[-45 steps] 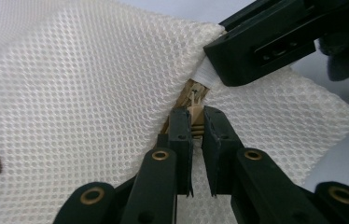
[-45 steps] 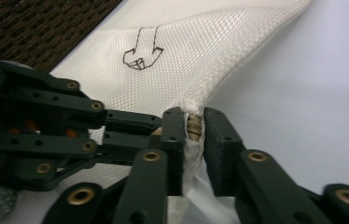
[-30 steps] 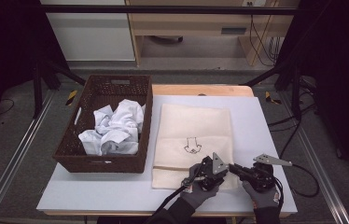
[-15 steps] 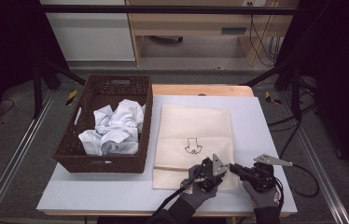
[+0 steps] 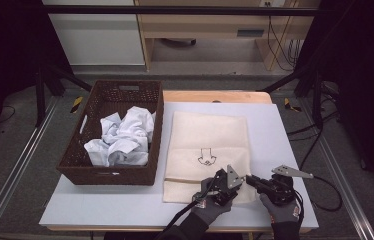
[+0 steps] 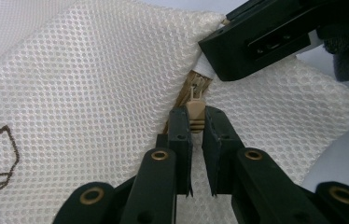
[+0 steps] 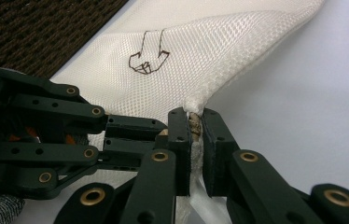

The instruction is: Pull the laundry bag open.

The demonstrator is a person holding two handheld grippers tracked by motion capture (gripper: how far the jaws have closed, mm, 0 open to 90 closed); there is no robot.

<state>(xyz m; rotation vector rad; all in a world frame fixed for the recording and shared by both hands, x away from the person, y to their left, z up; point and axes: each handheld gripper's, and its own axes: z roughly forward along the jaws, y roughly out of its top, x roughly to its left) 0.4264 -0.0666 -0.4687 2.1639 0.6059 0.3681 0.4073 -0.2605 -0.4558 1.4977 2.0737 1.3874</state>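
Mesh laundry bag (image 5: pixel 210 145) lies flat, at three o'clock from basket (image 5: pixel 112 172). Left gripper (image 6: pixel 196 119) pinches zipper pull (image 6: pixel 196 108); right gripper (image 7: pixel 194 122) clamps the corner. Limp, light mesh; hold seam and tab.

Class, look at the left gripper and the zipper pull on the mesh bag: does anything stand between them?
Nothing visible does. The left gripper has just been closing, and its fingers now clamp the tan zipper pull of the mesh bag. The right gripper pinches the bag's corner beside the zipper, not between the two.
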